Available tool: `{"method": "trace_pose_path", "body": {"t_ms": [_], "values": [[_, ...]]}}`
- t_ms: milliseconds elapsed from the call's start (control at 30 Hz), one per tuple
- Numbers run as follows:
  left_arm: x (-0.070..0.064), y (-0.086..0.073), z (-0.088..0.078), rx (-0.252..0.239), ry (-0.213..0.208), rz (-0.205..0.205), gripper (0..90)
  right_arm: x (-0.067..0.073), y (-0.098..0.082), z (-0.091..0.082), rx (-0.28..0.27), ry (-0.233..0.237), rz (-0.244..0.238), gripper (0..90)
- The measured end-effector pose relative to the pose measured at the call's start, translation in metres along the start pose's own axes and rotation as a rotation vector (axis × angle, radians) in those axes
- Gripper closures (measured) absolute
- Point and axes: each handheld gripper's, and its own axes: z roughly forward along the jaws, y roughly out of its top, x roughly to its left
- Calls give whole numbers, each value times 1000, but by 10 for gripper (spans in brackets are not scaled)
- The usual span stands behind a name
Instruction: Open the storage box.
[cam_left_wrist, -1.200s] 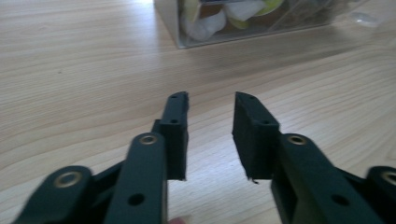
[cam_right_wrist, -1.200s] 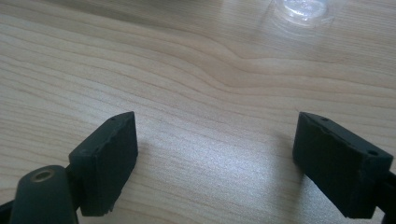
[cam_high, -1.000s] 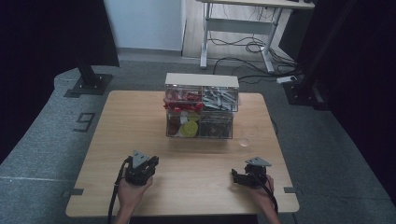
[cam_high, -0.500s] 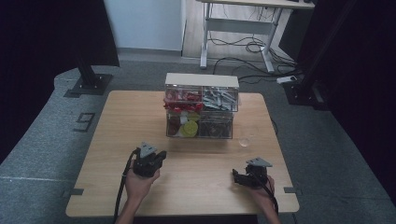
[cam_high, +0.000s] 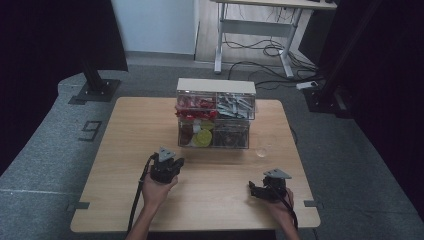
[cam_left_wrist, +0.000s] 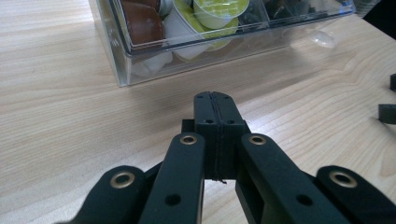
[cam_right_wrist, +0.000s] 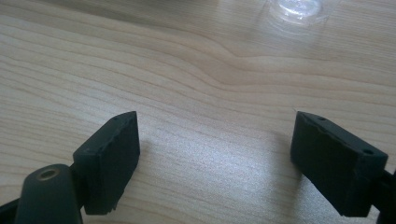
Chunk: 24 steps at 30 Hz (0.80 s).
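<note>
Black left gripper (cam_left_wrist: 215, 121) on pale wood-grain table (cam_left_wrist: 56, 116); green-lidded and brown capsules (cam_left_wrist: 219, 9) inside clear organizer (cam_high: 215, 115).

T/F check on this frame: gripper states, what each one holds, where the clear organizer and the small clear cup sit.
1. The left gripper has its jaws shut with nothing between them. True.
2. The right gripper is clamped on the small clear cup. False: its jaws stand wide apart over bare table, and the cup sits beyond them, untouched.
3. The clear organizer stands at the far middle of the table, with green-lidded capsules in a lower compartment. True.
4. The left gripper touches the organizer. False: a strip of bare wood lies between its jaw tips and the organizer's front wall.
5. The cup stands on top of the organizer. False: it stands on the table by the organizer's front right corner.
</note>
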Motion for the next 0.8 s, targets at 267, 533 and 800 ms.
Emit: {"method": "trace_pose_path", "body": {"t_ms": [267,533,800], "values": [[2,3,13,17,-19,-15,900,0,0,0,0,0,1,161],[4,4,28,40,-29,-38,900,0,0,0,0,-2,2,161],[2,4,44,69,-42,-34,900,0,0,0,0,-2,3,161]]}}
